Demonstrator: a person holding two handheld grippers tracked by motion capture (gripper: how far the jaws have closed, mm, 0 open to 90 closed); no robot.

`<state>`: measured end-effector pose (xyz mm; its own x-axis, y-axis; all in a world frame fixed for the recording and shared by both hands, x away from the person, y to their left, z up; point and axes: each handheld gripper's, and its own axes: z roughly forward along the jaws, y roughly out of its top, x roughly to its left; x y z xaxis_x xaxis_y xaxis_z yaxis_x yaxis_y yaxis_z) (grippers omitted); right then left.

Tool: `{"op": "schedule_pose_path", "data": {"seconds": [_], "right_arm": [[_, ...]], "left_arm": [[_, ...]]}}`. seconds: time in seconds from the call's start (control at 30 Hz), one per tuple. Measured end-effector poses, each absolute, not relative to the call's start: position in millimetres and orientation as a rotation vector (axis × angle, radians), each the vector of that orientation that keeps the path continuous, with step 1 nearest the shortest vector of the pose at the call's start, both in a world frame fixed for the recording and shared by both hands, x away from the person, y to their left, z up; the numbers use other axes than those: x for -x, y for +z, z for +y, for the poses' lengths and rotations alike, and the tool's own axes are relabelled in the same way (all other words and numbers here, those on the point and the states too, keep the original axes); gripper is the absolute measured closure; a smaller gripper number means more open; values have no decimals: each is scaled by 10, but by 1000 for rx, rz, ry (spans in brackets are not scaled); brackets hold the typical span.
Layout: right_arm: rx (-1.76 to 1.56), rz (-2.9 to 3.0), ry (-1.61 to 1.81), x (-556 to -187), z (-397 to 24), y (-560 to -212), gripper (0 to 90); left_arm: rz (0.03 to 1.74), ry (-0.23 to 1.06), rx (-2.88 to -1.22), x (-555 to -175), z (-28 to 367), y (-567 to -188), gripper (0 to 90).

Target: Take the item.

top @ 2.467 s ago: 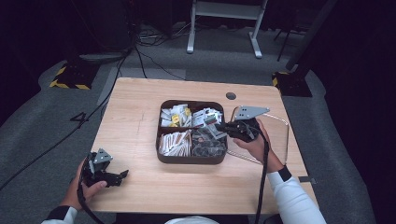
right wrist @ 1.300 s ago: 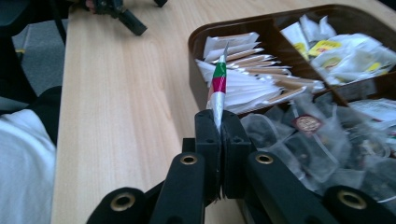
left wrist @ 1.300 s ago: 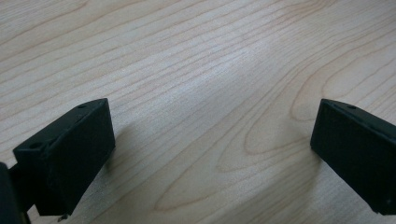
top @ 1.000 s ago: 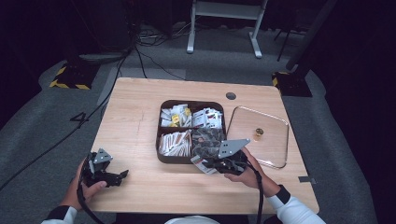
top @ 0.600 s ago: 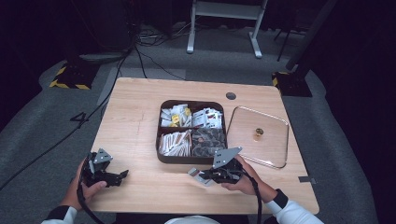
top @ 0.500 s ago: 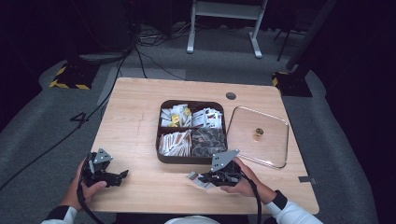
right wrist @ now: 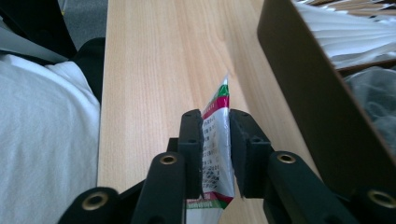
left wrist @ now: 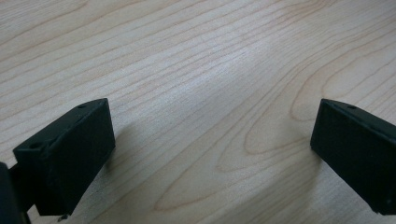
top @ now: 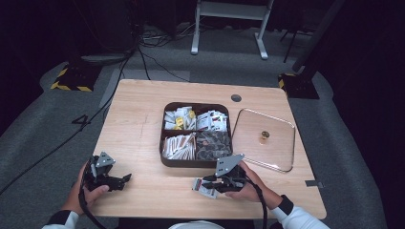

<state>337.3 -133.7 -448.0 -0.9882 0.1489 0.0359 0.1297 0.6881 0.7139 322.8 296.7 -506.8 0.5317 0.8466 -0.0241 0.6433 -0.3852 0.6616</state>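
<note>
A lab or studio: dark room, floor cables [top: 143, 57], hazard-taped stand bases [top: 71, 78].

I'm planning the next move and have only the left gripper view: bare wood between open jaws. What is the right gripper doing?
Observer: The right gripper is low near the table's near edge. A red, green and white packet stands between its jaws, which have just been opening.
Operator: What else is on the table?
Observer: A brown four-compartment tray of packets sits mid-table, just beyond the right gripper.
Operator: Is it covered?
Observer: No. A clear lid lies flat on the table to the tray's right.
</note>
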Motion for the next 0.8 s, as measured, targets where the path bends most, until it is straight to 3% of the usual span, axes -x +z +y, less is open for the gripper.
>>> {"op": "schedule_pose_path", "data": {"seconds": [0.1,0.8], "right_arm": [[-257,2837,1219,-3401,-1381,-4440,664],[-451,2641,1263,-3658,-1726,-4228,456]], "left_arm": [[1202,425,-2151,-3228,2967,-5068,0],[1201,424,-2151,-3229,2968,-5068,0]]}}
